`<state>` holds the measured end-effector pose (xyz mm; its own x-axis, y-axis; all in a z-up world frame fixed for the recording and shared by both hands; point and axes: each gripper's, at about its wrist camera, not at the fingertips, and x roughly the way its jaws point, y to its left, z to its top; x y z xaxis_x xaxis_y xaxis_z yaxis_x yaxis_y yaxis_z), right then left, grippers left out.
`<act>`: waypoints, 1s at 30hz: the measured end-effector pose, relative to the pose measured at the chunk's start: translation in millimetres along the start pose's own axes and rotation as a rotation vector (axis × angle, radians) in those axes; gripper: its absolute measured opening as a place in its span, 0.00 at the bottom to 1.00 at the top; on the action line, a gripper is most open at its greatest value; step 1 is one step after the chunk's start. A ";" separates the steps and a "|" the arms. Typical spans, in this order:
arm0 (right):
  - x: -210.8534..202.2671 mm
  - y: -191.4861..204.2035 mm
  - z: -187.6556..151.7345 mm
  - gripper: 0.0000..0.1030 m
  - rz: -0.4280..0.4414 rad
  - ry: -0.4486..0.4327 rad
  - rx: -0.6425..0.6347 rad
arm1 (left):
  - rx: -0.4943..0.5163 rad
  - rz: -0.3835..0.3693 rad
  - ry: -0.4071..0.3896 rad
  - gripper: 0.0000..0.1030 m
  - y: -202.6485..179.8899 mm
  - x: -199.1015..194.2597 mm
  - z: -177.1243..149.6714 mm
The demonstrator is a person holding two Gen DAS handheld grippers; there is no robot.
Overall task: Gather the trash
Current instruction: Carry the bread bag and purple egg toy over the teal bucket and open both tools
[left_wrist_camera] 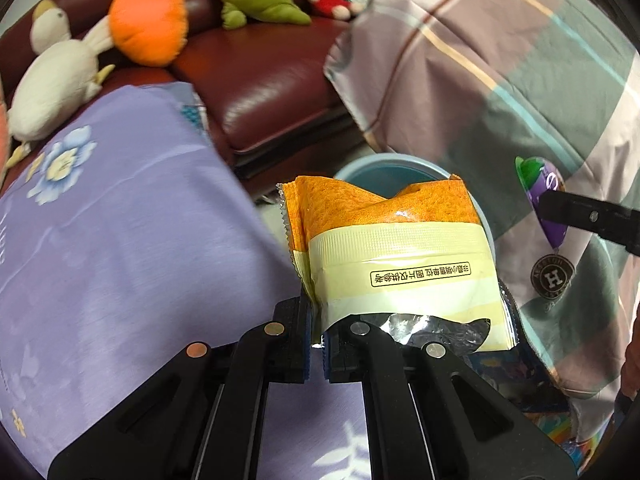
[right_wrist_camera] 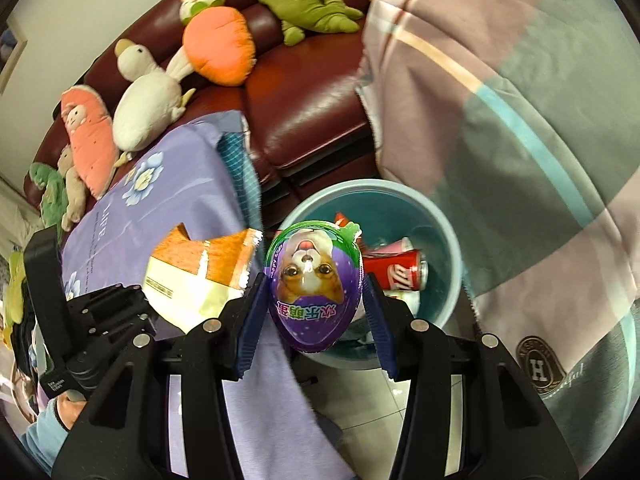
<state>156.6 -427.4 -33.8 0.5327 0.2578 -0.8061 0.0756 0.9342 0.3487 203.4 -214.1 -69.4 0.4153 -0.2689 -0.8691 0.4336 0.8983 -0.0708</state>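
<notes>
My left gripper (left_wrist_camera: 317, 320) is shut on an orange and cream snack wrapper (left_wrist_camera: 396, 256), pinching its torn lower edge; the wrapper hangs in front of the light blue bin (left_wrist_camera: 384, 168). The wrapper also shows in the right wrist view (right_wrist_camera: 200, 272), left of the bin. My right gripper (right_wrist_camera: 314, 312) is shut on a purple plastic egg with a dog picture (right_wrist_camera: 314, 284), held just above the near rim of the bin (right_wrist_camera: 452, 240). A red soda can (right_wrist_camera: 396, 274) lies inside the bin with other litter. The egg shows in the left wrist view (left_wrist_camera: 544, 196) at the right.
A purple flowered cloth (left_wrist_camera: 120, 240) covers a surface on the left. A plaid blanket (left_wrist_camera: 500, 80) hangs on the right. A dark red leather sofa (left_wrist_camera: 264, 80) with several plush toys (left_wrist_camera: 148, 20) stands behind. The bin stands on a tiled floor (right_wrist_camera: 372, 408).
</notes>
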 end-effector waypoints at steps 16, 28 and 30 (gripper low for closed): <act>18.8 -40.0 13.2 0.45 -0.031 0.025 0.049 | 0.089 -0.089 0.095 0.12 -50.3 68.3 22.4; 31.5 -32.0 20.3 0.45 -0.049 0.049 0.038 | 0.109 -0.077 0.060 0.85 -51.2 63.0 17.6; 32.8 -28.2 21.8 0.45 -0.049 0.050 0.032 | 0.096 -0.080 0.061 0.87 -43.9 57.6 15.2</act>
<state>190.3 -450.7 -59.6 0.4848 0.2251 -0.8452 0.1278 0.9377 0.3231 220.5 -274.3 -108.9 0.3284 -0.3146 -0.8906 0.5393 0.8365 -0.0966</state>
